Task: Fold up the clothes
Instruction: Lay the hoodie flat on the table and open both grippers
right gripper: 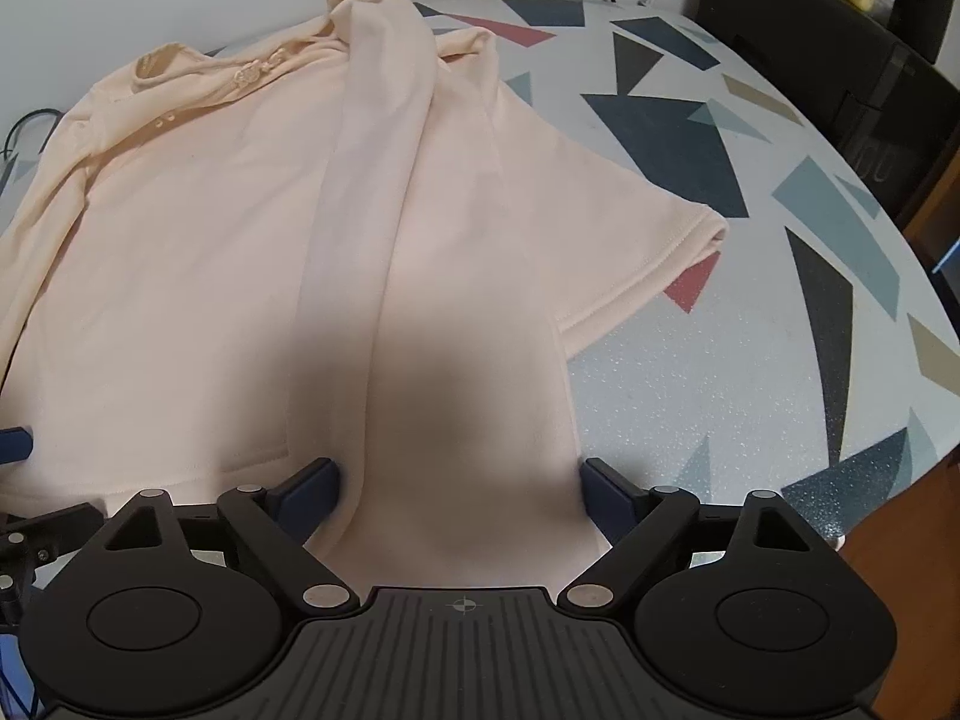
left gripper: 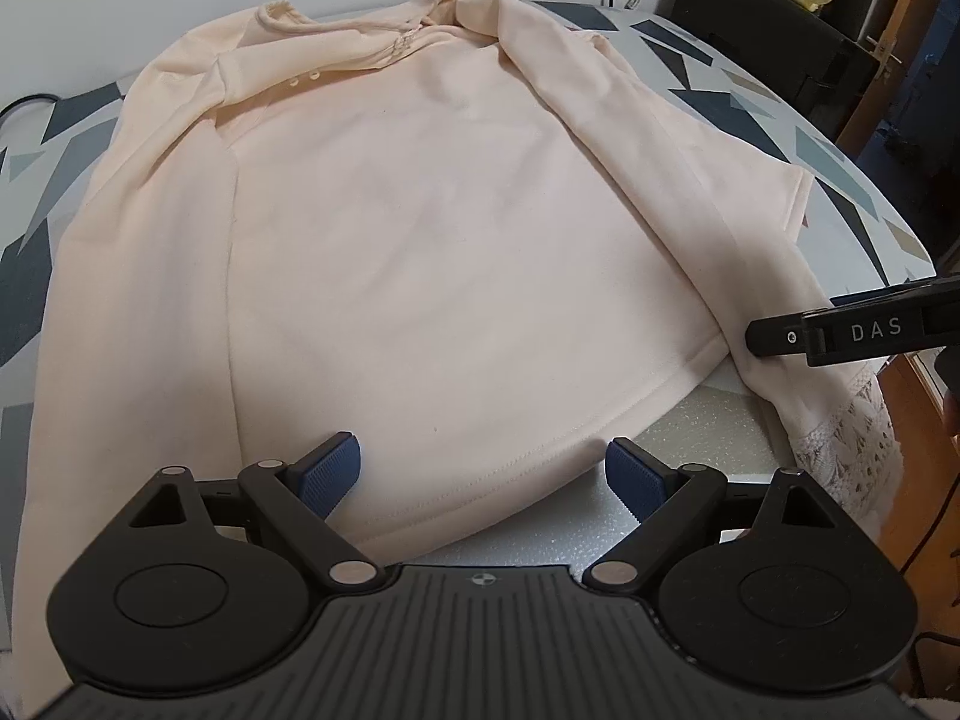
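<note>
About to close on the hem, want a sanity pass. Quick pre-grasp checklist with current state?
1. Left gripper open: ok.
2. Right gripper open: ok.
3. Hem of the top between the left fingers: ok.
4. Fabric between the right fingers: ok, a folded-over sleeve runs there.
5. Body lying flat on the table: ok, sleeves still bunched.
6. Pads touching the cloth: cannot tell.

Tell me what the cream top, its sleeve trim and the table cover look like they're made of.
Cream top: a soft, matte knit, maybe fleece; smooth drape, stitched hem.
Sleeve trim: openwork lace by the look of it, white and full of small holes.
Table cover: probably wipeable vinyl or laminate; a speckled, faintly glossy print of triangles.
</note>
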